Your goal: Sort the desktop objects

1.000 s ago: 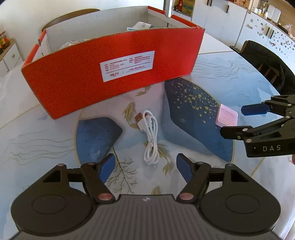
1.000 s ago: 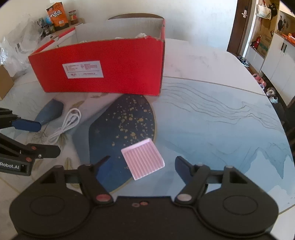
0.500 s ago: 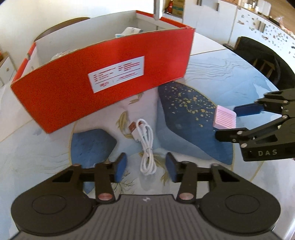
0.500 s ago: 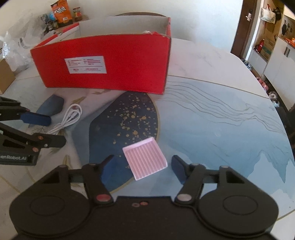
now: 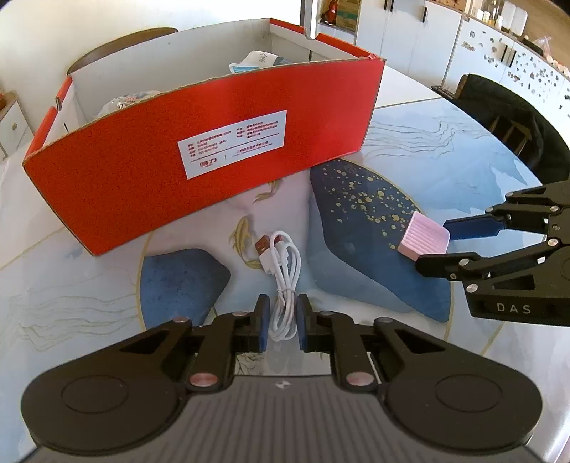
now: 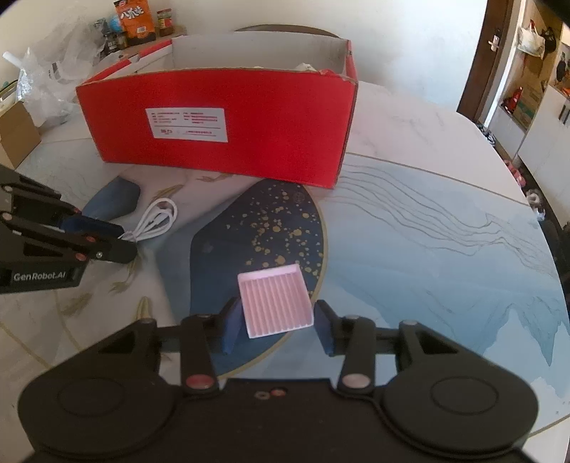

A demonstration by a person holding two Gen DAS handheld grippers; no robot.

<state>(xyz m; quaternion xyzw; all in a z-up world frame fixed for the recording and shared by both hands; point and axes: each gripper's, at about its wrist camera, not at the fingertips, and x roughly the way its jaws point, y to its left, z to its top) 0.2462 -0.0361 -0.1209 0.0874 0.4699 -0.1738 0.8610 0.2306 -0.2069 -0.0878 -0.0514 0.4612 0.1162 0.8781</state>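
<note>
A coiled white USB cable [image 5: 283, 270] lies on the table in front of the red cardboard box [image 5: 199, 167]. My left gripper [image 5: 282, 323] has its blue pads close on either side of the cable's near loop. A pink ribbed tray [image 6: 273, 301] lies flat on the dark blue patch of the table; it also shows in the left wrist view [image 5: 424, 240]. My right gripper [image 6: 276, 324] has its pads on both sides of the pink tray, nearly touching it. The red box [image 6: 228, 124] also shows in the right wrist view, as does the cable [image 6: 156, 222].
The box holds several packets [image 5: 253, 62]. The round patterned table [image 6: 445, 220] drops off on the right. A plastic bag and snack packs [image 6: 107, 32] and a brown carton [image 6: 14, 135] sit at the far left. A dark chair [image 5: 506, 117] stands beside the table.
Both grippers have moved forward and narrowed. The left jaws closed in around the cable's near loop; the right jaws closed in around the pink tray.
</note>
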